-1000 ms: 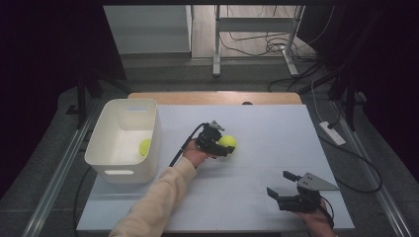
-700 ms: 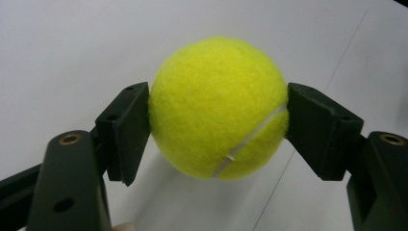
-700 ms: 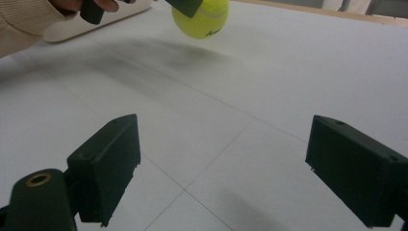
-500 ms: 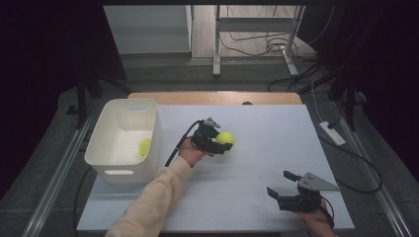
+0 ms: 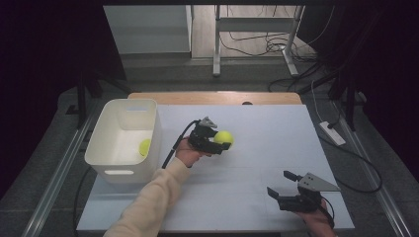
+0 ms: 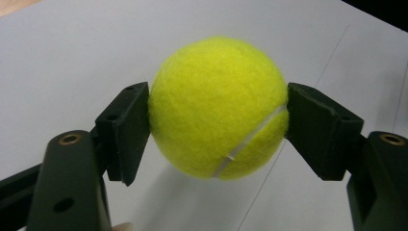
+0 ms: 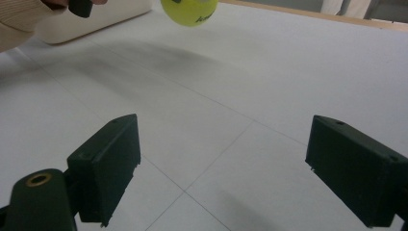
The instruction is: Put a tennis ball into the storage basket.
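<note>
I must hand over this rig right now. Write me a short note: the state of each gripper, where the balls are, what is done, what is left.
Left gripper: shut on the tennis ball, lifted clear of the table, right of the white bin.
Right gripper: open, holding nothing, low over the table's near right corner.
Done: one second ball already lies in the bin.
Left: probably carry the held ball over the bin and release it there.

From my station I see a white bin (image 5: 126, 140) at the table's (image 5: 267, 123) left side with 1 yellow ball (image 5: 144, 146) lying inside it, a power strip (image 5: 332, 133) on the floor to the right, and cables (image 5: 257, 44) beyond.
</note>
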Demonstrator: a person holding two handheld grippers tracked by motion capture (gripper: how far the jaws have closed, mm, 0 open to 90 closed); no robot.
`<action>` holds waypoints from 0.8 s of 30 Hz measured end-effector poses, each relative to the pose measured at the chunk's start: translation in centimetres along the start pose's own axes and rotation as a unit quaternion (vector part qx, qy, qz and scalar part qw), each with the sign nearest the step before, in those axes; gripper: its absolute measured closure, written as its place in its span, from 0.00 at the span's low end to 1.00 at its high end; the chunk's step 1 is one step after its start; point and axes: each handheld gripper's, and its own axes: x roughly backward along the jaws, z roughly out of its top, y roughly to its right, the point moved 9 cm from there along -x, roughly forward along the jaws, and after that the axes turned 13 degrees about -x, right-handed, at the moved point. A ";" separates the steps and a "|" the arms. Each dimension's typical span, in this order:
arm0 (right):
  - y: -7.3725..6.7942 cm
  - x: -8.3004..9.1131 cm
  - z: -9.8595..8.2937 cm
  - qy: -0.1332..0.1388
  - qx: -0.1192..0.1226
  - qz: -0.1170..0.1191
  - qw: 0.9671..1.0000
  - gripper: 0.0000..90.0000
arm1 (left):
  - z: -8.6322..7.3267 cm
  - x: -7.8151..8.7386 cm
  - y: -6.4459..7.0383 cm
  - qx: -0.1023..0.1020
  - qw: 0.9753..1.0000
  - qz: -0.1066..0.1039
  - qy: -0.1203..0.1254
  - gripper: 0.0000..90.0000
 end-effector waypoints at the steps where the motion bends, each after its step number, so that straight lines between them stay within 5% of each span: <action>1: 0.0 0.0 0.0 0.000 0.000 0.000 1.000 0.13 | 0.0 0.1 0.0 0.000 1.000 0.001 0.001 0.31; 24: 0.0 0.0 0.1 0.002 -0.001 -0.001 1.000 0.14 | 0.8 2.3 0.4 -0.010 0.999 0.011 0.035 0.31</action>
